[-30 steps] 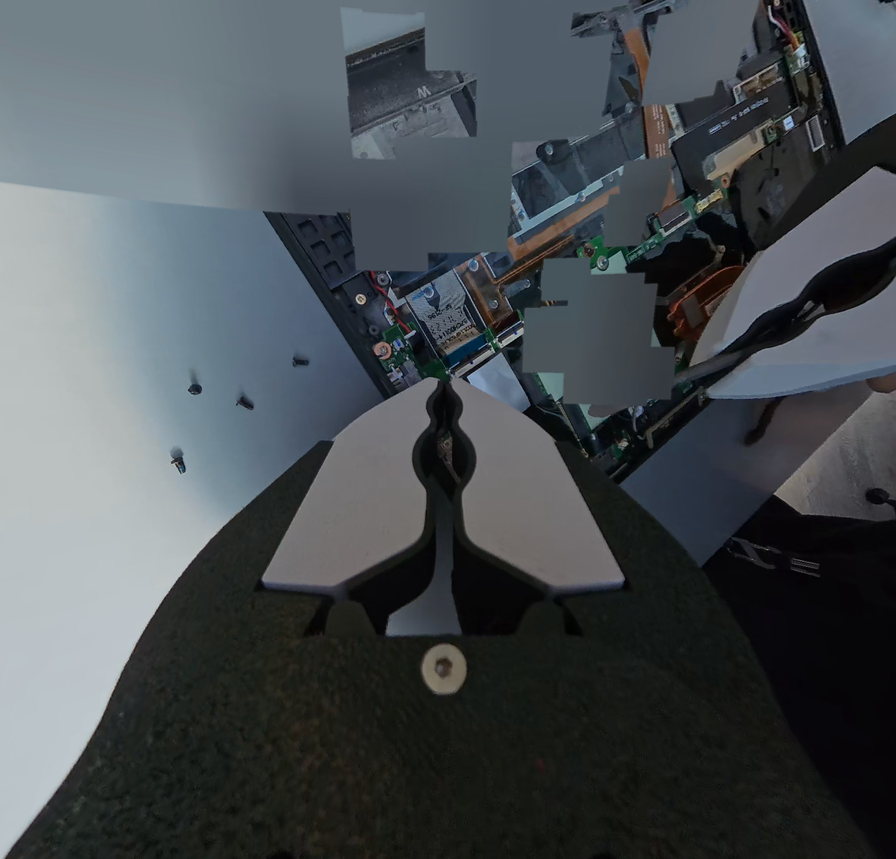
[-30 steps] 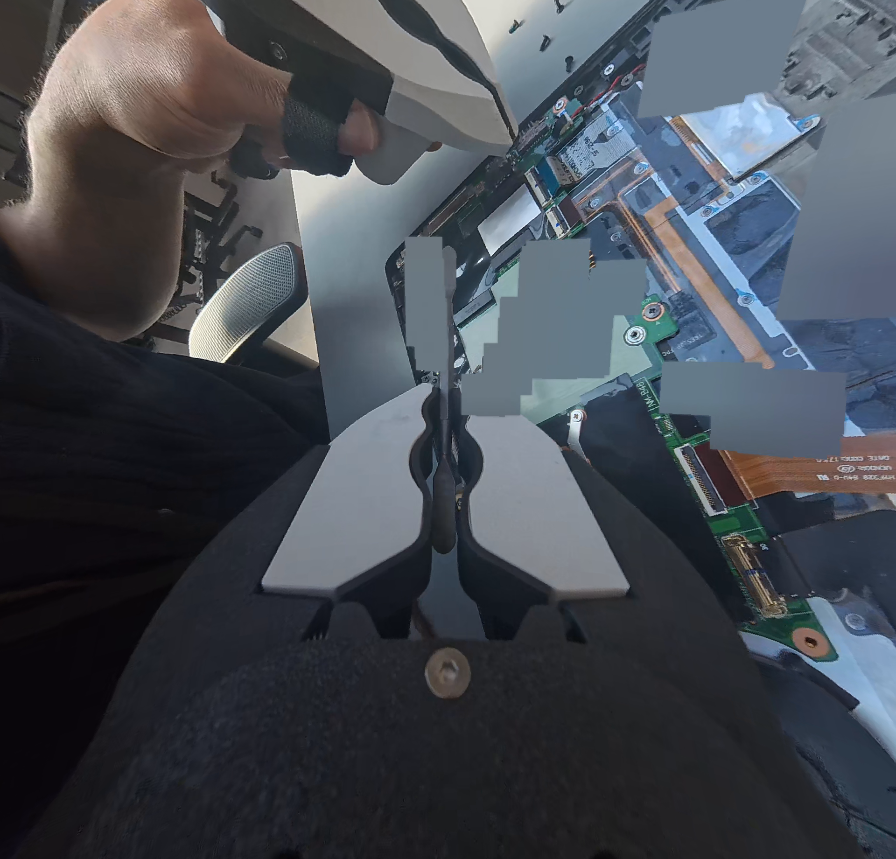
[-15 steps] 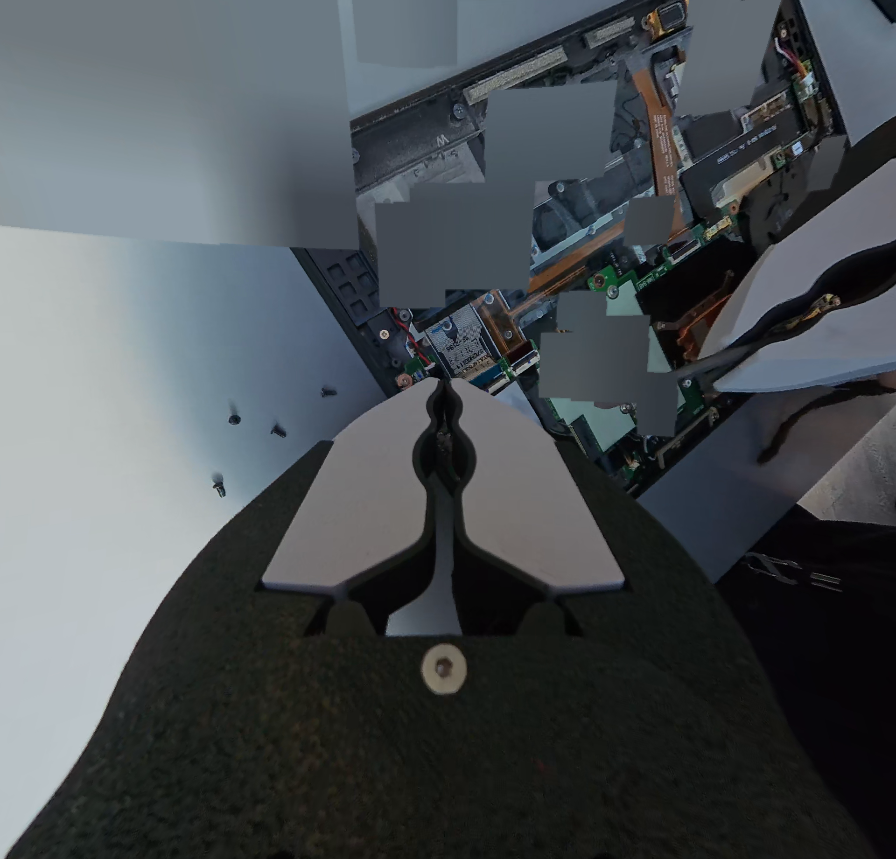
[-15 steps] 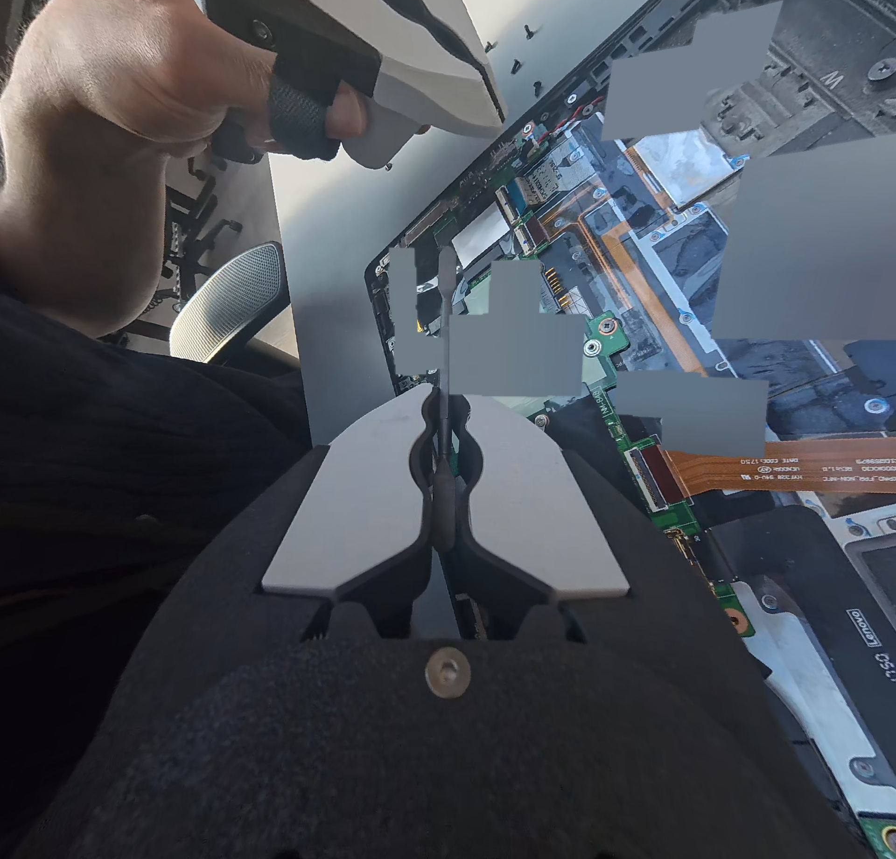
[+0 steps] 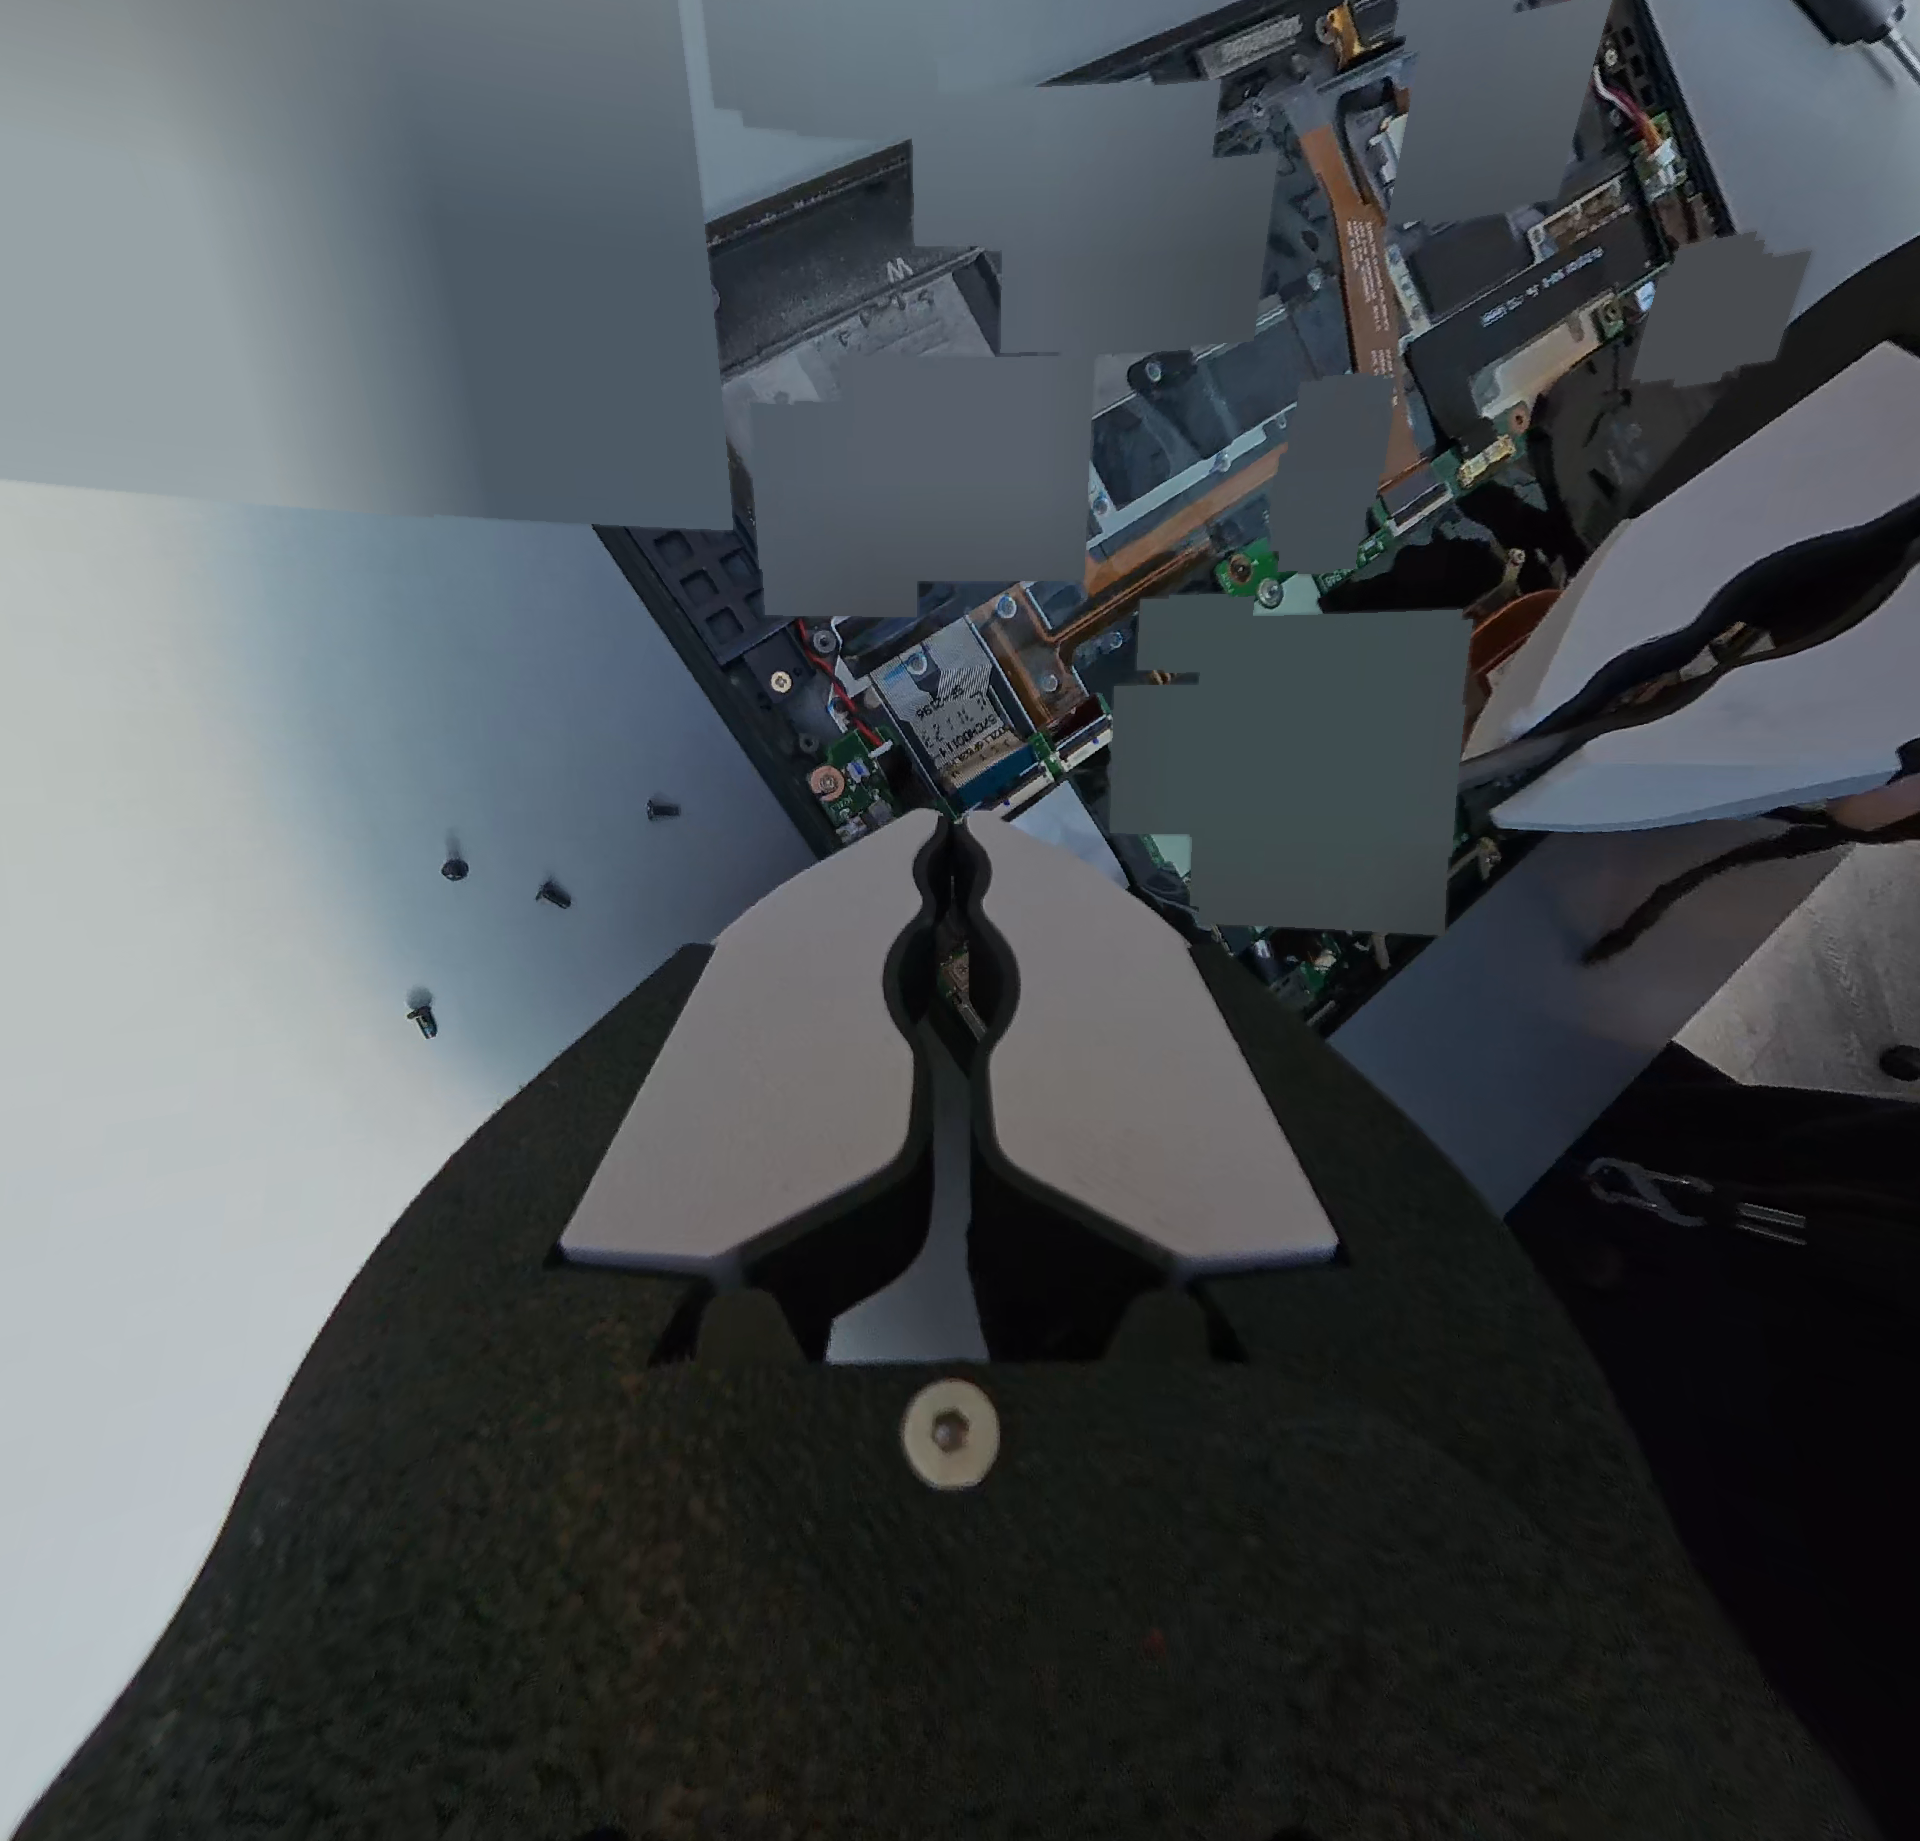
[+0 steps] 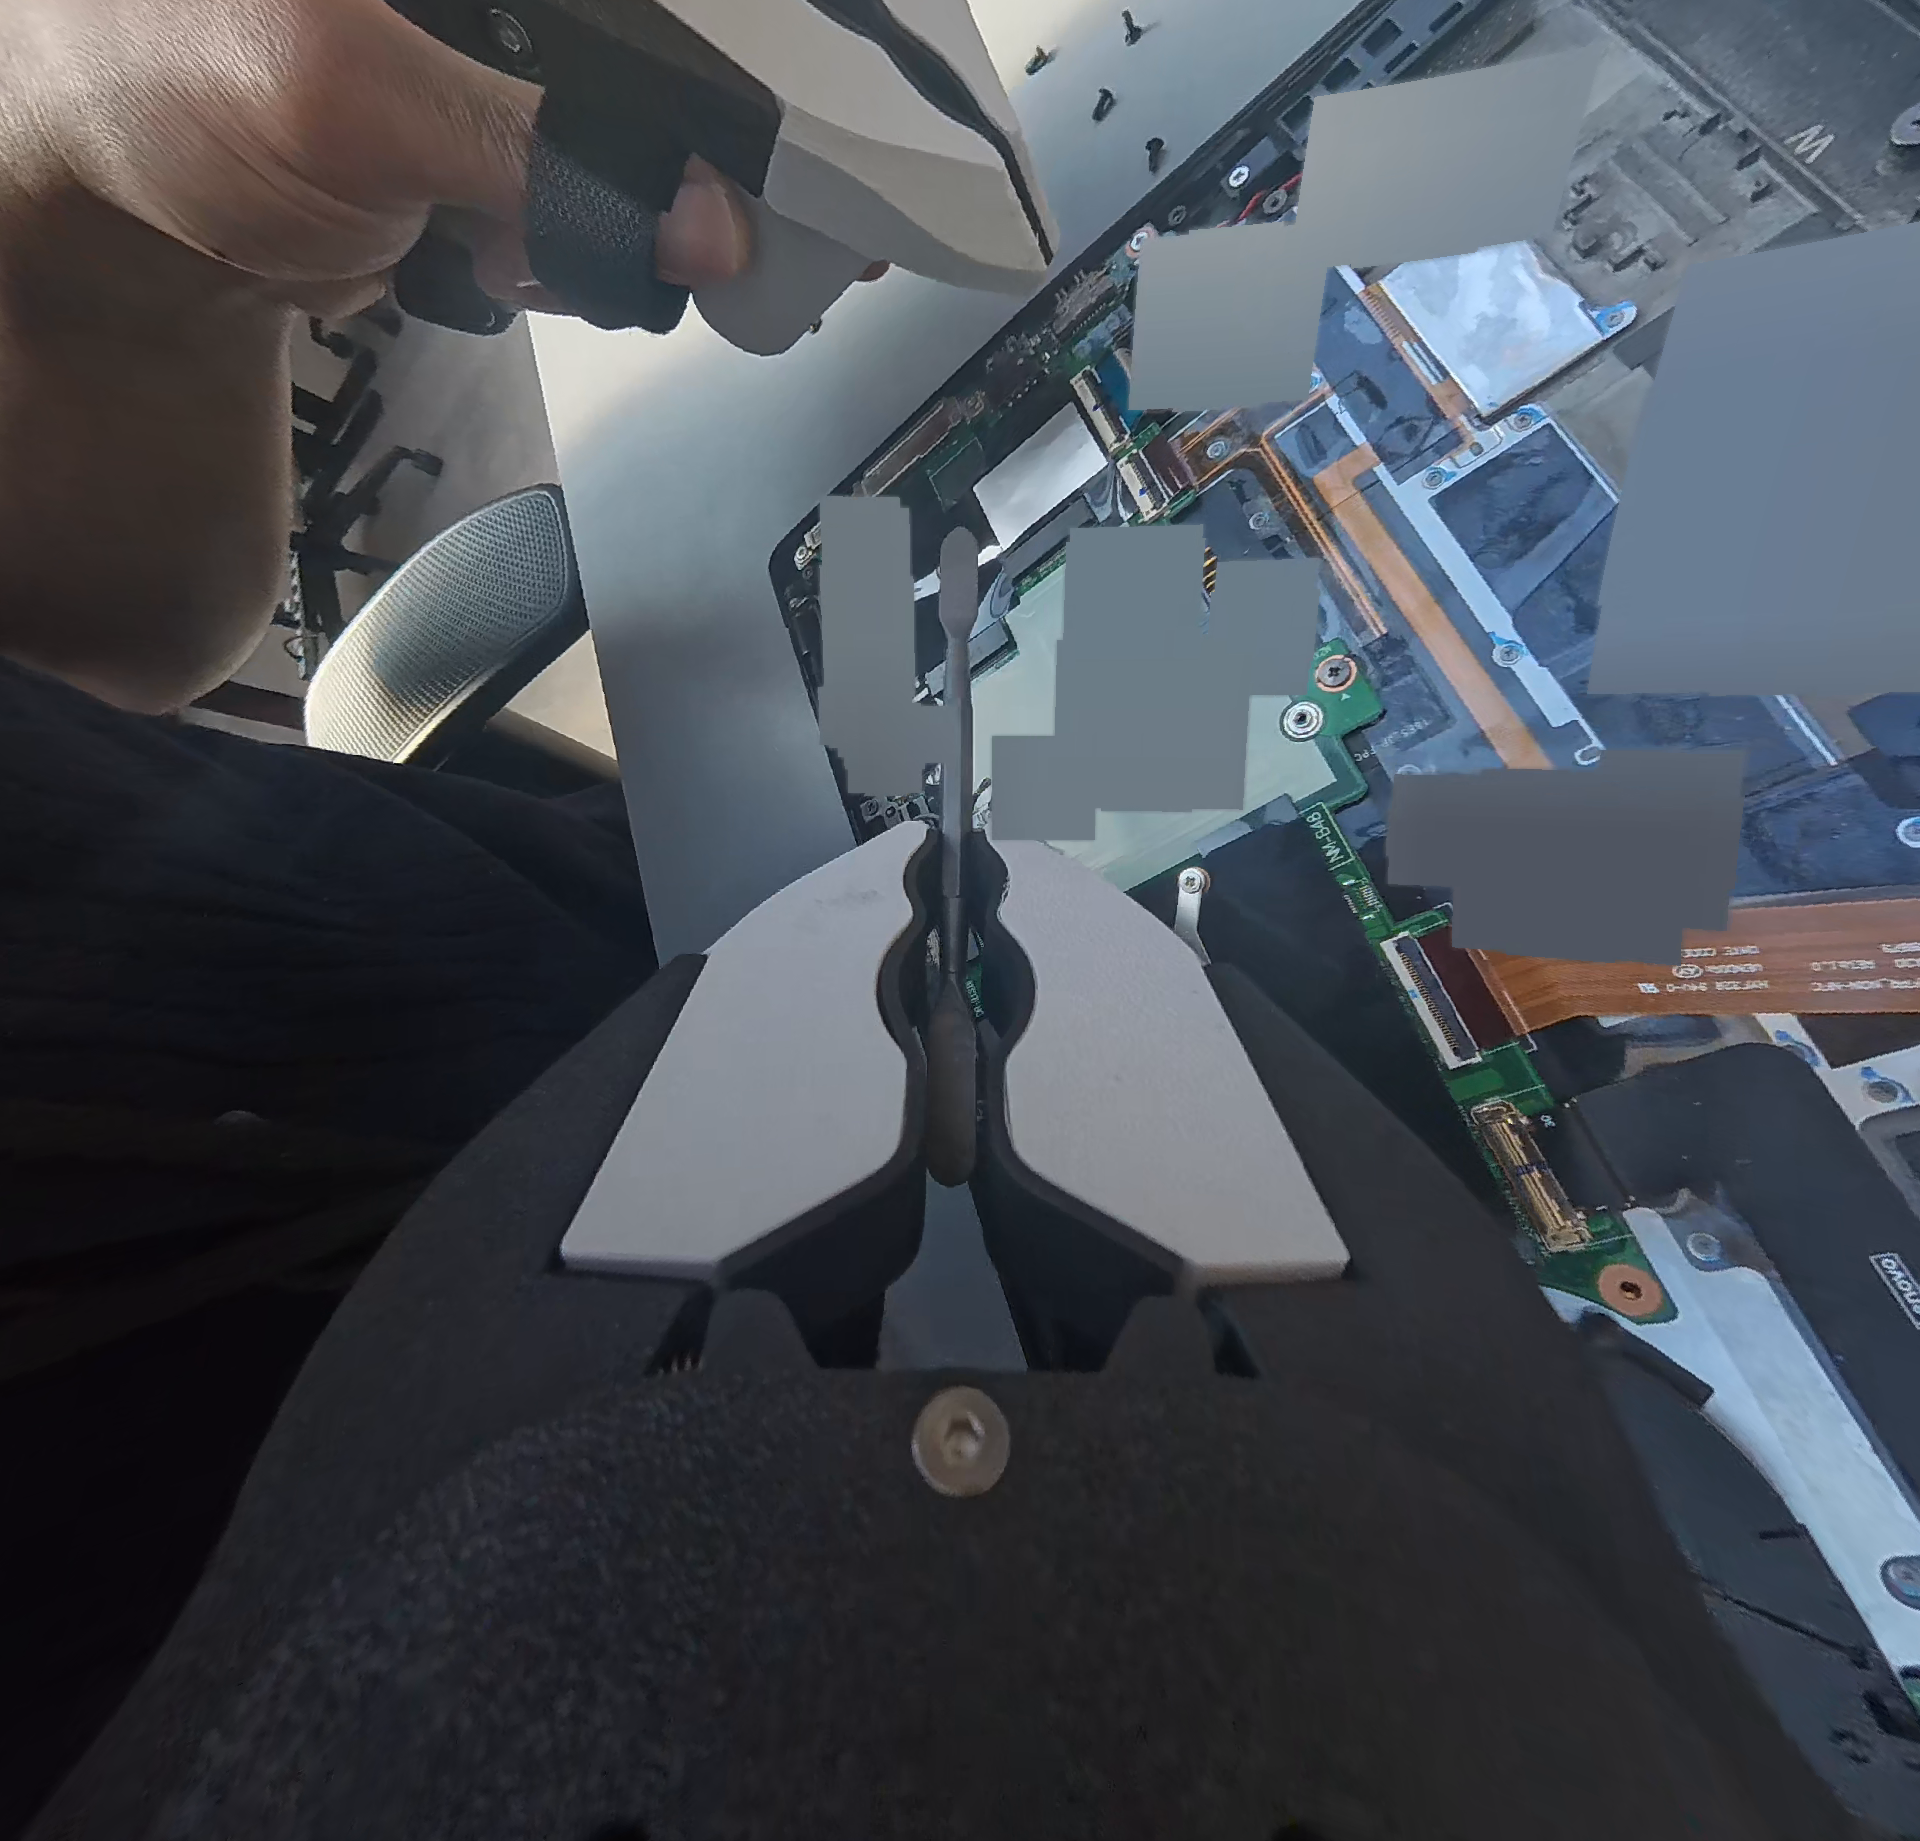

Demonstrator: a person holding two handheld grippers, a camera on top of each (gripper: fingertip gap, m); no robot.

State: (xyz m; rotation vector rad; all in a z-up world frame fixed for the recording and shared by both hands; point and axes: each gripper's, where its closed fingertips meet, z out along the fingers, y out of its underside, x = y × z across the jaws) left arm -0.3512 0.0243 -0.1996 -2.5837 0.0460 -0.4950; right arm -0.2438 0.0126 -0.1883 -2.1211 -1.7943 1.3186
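Right gripper (image 6: 956,856) still clamps spudger (image 6: 957,711), tip farther out; left gripper (image 5: 951,835) stays closed, empty.

A pale, smooth table (image 5: 260,752) carries everything here, its top catching bluish light. An opened laptop chassis (image 5: 727,586) lies flat on it, back cover off, boards and orange flex cables exposed, one corner reaching close to the table's near edge. Just beside the chassis's left side, four small black screws (image 5: 551,893) lie loose on the bare surface, scattered near one another but apart.
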